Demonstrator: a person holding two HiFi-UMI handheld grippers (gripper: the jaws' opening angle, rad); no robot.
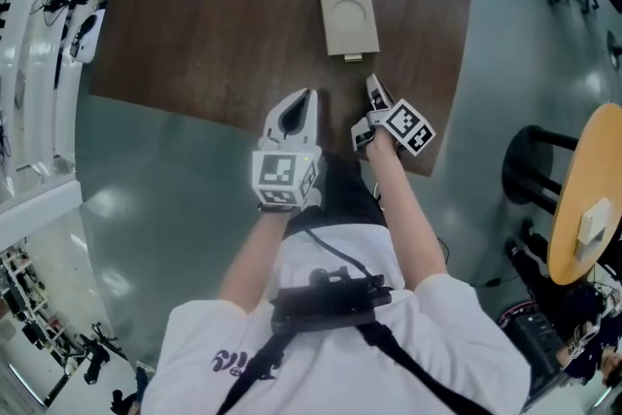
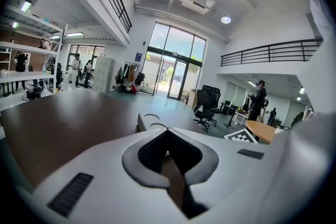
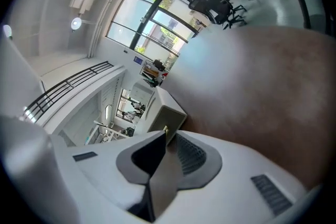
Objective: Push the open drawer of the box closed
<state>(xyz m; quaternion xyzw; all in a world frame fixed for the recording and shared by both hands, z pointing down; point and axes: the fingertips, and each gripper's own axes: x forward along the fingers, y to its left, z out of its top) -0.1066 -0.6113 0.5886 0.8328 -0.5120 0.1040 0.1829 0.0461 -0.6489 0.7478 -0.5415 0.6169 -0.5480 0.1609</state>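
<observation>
Two shut grippers just short of the box

One beige box (image 1: 347,10) lies on the far half of the dark table (image 1: 214,24), its long side running away from the person, with two round recesses in its top. Its near end looks flush, with no drawer sticking out, and a small pale knob (image 1: 352,58) shows at the middle of that end. The right gripper (image 1: 372,83) points at that end from just beside the knob, a little to its right, without touching it. Its jaws are pressed together at the tips with nothing between them. The left gripper (image 1: 310,95) hangs a little nearer the person and left of the right one, over the table's near edge. Its jaws are also closed tip to tip and empty. A round yellow tabletop (image 1: 593,190) stands off to the right on the grey floor (image 1: 146,209).
</observation>
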